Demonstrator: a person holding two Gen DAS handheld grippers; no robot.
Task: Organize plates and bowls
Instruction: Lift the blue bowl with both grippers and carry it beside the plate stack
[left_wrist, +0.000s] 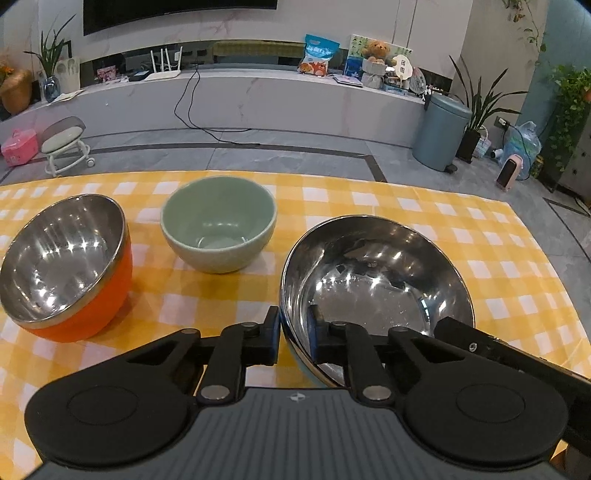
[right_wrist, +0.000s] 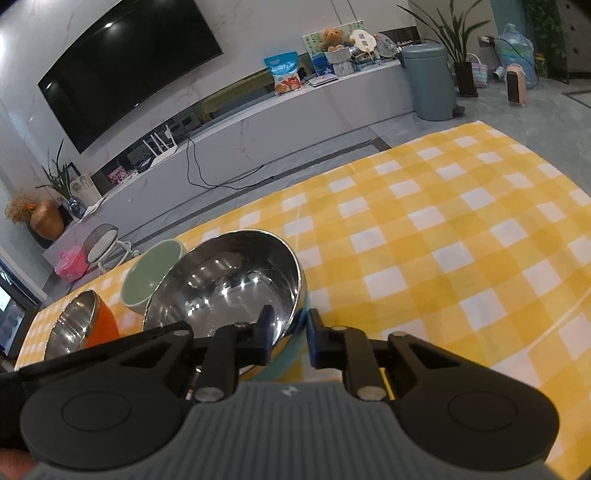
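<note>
Both grippers pinch the rim of the same shiny steel bowl with the blue outside (left_wrist: 373, 280), one finger inside and one outside. The left gripper (left_wrist: 293, 332) grips its near-left rim and the right gripper (right_wrist: 290, 334) its near-right rim. It sits over the yellow checked tablecloth (left_wrist: 461, 236), right of the green bowl (left_wrist: 218, 229) and the orange bowl (left_wrist: 66, 266).

A table (left_wrist: 424, 221) covered with a yellow-and-white checked cloth (right_wrist: 424, 236) is seen ahead of both tools. Three bowls are carried on it. A large steel bowl (left_wrist: 376, 273) is set nearest, right at the fingers of both tools. A green ceramic bowl (left_wrist: 218, 227) is placed further ahead, left of it. An orange bowl with steel lining (left_wrist: 66, 266) is found furthest left.
</note>
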